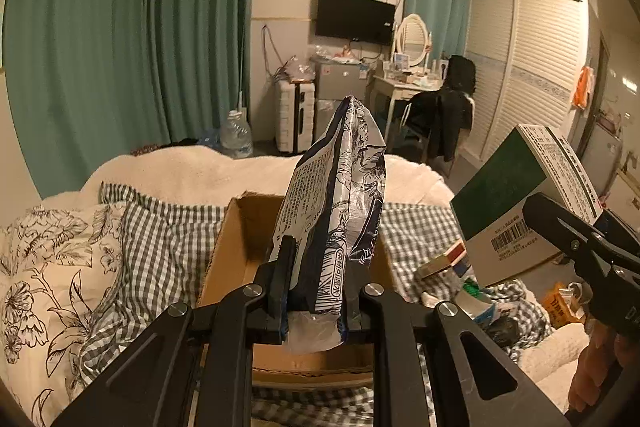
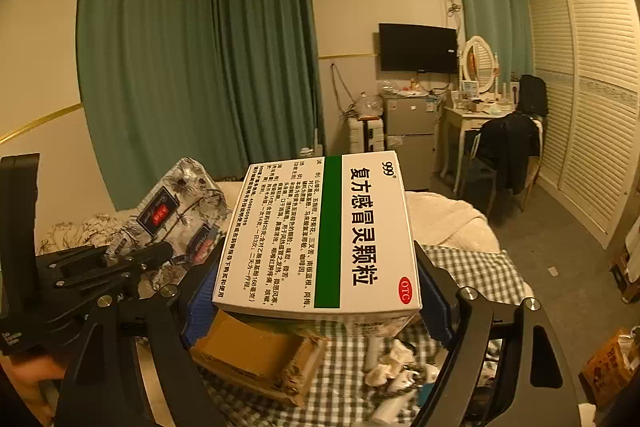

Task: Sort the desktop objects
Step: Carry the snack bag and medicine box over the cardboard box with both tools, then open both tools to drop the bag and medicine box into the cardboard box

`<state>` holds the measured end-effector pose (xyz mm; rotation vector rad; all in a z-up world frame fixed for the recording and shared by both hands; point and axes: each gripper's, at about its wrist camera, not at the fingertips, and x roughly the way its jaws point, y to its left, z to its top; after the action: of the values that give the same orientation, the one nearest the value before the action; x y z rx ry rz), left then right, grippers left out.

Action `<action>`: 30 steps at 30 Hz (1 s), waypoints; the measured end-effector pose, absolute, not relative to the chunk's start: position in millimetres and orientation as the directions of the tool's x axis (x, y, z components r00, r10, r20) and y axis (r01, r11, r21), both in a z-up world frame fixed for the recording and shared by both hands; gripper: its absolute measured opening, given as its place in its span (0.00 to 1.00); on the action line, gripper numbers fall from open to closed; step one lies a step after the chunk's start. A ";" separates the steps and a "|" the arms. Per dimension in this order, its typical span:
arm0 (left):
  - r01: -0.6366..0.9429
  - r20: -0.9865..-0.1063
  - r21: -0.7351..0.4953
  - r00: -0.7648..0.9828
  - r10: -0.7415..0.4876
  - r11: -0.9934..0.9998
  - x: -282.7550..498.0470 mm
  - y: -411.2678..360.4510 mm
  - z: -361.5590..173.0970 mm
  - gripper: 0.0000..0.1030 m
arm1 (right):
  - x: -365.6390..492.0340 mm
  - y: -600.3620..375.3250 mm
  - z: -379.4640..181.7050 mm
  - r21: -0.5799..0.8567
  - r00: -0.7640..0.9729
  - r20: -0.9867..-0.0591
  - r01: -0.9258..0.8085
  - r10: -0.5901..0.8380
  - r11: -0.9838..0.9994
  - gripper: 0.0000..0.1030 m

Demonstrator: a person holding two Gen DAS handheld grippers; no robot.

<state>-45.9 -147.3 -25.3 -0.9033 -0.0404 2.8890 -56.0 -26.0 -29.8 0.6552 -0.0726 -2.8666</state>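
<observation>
My left gripper [image 1: 316, 279] is shut on a printed foil snack bag [image 1: 336, 195], held upright above an open cardboard box [image 1: 236, 227] on the bed. The bag also shows in the right wrist view [image 2: 176, 207]. My right gripper [image 2: 316, 283] is shut on a white and green medicine box [image 2: 320, 231], held in the air; this medicine box shows at the right of the left wrist view [image 1: 516, 195]. The cardboard box lies below the medicine box in the right wrist view [image 2: 256, 355].
A checked sheet [image 1: 168, 251] and a floral duvet [image 1: 44, 267] cover the bed. Small packets and tubes [image 1: 464, 279] lie in a pile right of the cardboard box. A desk, chair and fridge stand at the far wall.
</observation>
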 end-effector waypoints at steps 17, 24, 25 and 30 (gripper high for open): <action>-0.035 -0.721 -0.065 -0.689 0.071 -0.997 -118.1 -182.6 -116.3 0.16 | -137.2 -72.3 -115.8 0.099 -0.774 -0.559 0.294 -0.298 -0.951 0.80; -0.046 -0.771 -0.055 -0.633 0.071 -0.997 -142.1 -186.2 -152.5 0.16 | -168.3 -86.7 -154.1 0.096 -0.724 -0.619 0.317 -0.306 -0.944 0.80; -0.045 -0.776 -0.052 -0.627 0.068 -0.998 -143.6 -186.1 -155.7 0.16 | -171.0 -88.4 -159.1 0.095 -0.717 -0.626 0.319 -0.306 -0.943 0.80; -0.029 -0.804 -0.047 -0.592 0.055 -0.998 -152.2 -188.1 -173.8 0.16 | -184.4 -92.4 -179.0 0.097 -0.691 -0.653 0.329 -0.309 -0.939 0.81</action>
<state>-152.2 -188.1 -173.8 -1.3965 -0.0444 2.7611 -184.4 -92.4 -179.0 0.9995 0.0383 -2.6076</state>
